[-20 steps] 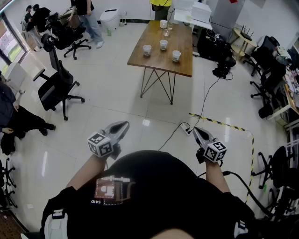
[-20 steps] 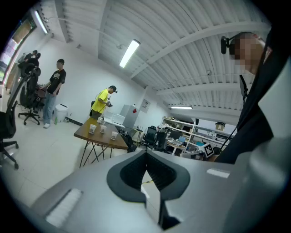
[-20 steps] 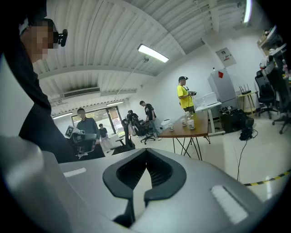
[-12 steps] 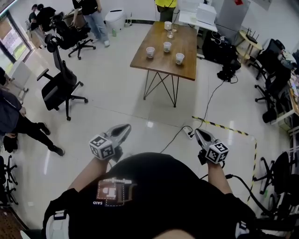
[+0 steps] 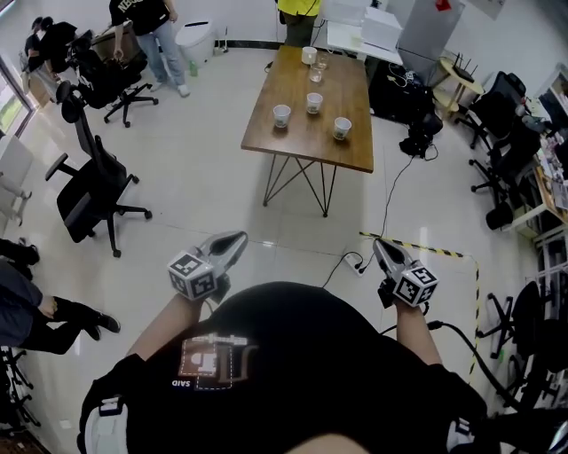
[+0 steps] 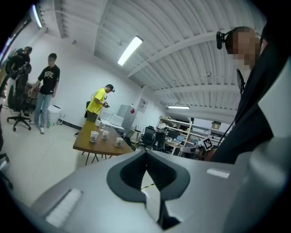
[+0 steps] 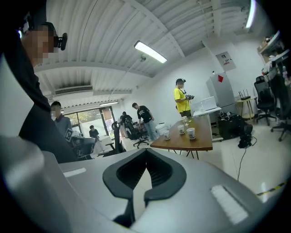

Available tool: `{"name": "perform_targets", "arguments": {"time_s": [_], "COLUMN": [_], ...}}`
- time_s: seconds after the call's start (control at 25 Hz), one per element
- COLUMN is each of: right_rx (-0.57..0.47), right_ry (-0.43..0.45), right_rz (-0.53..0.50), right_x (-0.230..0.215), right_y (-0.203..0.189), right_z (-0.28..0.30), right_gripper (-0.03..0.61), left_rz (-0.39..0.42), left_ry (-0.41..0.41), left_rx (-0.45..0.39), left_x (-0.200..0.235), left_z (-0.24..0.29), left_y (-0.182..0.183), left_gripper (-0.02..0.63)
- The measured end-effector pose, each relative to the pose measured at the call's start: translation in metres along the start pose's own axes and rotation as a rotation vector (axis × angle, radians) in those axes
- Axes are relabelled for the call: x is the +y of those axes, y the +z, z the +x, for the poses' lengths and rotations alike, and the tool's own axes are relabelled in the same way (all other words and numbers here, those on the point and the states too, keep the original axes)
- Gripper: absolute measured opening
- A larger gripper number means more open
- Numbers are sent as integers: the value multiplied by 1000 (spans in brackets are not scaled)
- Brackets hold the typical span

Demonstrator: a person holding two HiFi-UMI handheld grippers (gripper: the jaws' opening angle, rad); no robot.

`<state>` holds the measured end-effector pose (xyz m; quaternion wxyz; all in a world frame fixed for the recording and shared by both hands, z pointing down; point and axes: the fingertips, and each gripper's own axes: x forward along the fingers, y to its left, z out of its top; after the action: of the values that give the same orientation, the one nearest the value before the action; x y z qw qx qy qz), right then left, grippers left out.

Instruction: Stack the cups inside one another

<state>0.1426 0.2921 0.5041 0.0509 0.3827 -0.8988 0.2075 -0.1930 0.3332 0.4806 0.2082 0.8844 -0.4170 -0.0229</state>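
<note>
So the cups aren't stacked at all, they're all standing separately on the wooden table across the room. There's a left cup, a middle cup and a right cup. All three are white, upright and spaced apart in a loose triangle on the near half of the tabletop. Up at the far end there's a fourth cup with what looks like a clear glass just beside it. A person in a yellow top stands at that far end.

The one doing the task is well back from the table, out on the shiny floor, with both arms held out front. The left gripper has its fingers pressed together with nothing between them, and it's aimed toward the table. Same deal with the right gripper: tips closed on each other, holding nothing. Both are well apart from the cups.

Other stuff around: a black office chair off to the left, and a power strip on the floor with a cable running off past the table's right side. There's a strip of yellow-and-black tape near it, and more chairs along the right side. A couple more people hang around the far-left corner.
</note>
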Motion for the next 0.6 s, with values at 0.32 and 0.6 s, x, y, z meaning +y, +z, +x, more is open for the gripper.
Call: {"name": "perform_targets", "arguments": {"time_s": [0.32, 0.6], "right_rx": [-22, -13], "right_ry": [-97, -84], "right_rz": [24, 37], "right_x": [-11, -76], "right_y": [27, 41], "right_z": [68, 84], "right_gripper": [14, 14], "left_rz": [29, 16], "left_ry": [-89, -71], "left_rx": [19, 8], "left_x": [90, 101], "left_z": [47, 112], "left_y": [57, 63], "left_gripper": [3, 3]}}
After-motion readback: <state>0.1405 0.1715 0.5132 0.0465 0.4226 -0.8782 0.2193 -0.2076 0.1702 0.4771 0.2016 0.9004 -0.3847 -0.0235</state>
